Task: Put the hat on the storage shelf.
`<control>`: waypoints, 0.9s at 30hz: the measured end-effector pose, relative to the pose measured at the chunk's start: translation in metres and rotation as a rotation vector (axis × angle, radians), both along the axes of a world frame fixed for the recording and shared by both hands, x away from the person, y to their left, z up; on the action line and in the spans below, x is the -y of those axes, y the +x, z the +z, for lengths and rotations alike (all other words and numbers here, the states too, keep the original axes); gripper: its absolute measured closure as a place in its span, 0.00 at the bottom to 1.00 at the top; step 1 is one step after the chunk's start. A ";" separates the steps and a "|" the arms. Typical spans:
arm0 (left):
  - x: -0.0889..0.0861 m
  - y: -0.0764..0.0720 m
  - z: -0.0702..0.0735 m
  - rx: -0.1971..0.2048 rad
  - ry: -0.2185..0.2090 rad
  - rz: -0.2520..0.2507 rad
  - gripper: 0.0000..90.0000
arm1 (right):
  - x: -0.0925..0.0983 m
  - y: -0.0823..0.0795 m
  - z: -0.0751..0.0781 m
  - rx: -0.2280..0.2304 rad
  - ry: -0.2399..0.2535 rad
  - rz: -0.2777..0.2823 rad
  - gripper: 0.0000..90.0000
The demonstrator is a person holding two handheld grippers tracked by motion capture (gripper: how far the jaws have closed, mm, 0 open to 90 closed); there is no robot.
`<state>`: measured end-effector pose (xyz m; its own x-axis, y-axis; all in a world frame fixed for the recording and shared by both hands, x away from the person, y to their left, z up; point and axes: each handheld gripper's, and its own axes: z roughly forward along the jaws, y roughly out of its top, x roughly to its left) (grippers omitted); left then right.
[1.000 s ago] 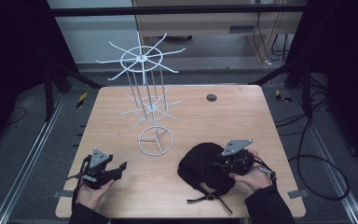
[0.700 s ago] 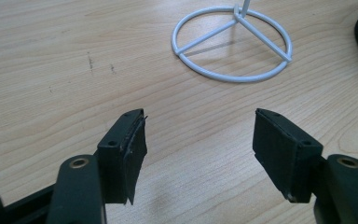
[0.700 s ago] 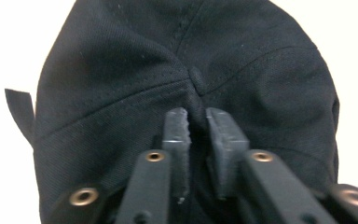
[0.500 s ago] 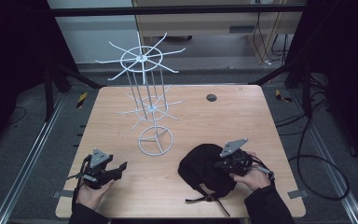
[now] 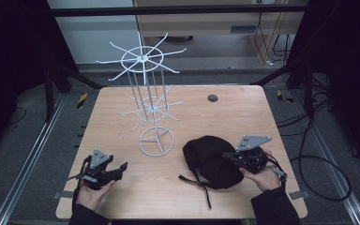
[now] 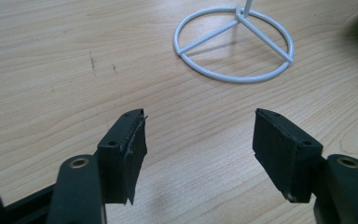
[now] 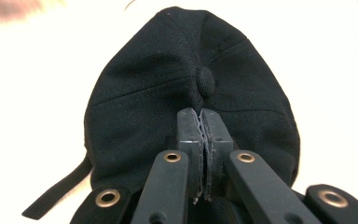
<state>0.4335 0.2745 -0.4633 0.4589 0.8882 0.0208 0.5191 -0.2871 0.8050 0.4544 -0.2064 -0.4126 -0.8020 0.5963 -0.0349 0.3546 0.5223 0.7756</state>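
Note:
A black cap (image 5: 208, 159) lies on the wooden table (image 5: 243, 117) at the front right, its strap trailing toward the front edge. My right gripper (image 5: 230, 157) is at the cap's right side. In the right gripper view the jaws are pressed together on the cap (image 7: 168, 70) fabric just below the top button (image 7: 206, 80), with the right gripper (image 7: 200, 115) shut on it. My left gripper (image 5: 120, 169) rests at the front left. The left gripper (image 6: 200, 135) is open and empty above bare wood.
A white wire display stand (image 5: 155, 140) with two tiers of radiating hooks rises at the table's middle. Its ring base (image 6: 264, 38) lies just ahead of the left jaws. A small dark disc (image 5: 212, 98) sits at the back of the table.
The right gripper has shifted slightly to the right, still on the cap's crown. The left gripper has not moved.

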 end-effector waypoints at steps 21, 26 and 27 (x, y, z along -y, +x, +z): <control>0.000 0.000 0.000 -0.001 -0.003 0.004 0.38 | 0.040 -0.033 0.060 0.311 0.252 -0.240 0.98; -0.001 0.001 0.000 -0.006 -0.010 0.007 0.38 | 0.042 -0.037 0.074 0.362 0.300 -0.253 0.98; -0.002 0.001 0.000 -0.005 -0.010 0.008 0.38 | 0.042 -0.038 0.077 0.373 0.312 -0.252 0.98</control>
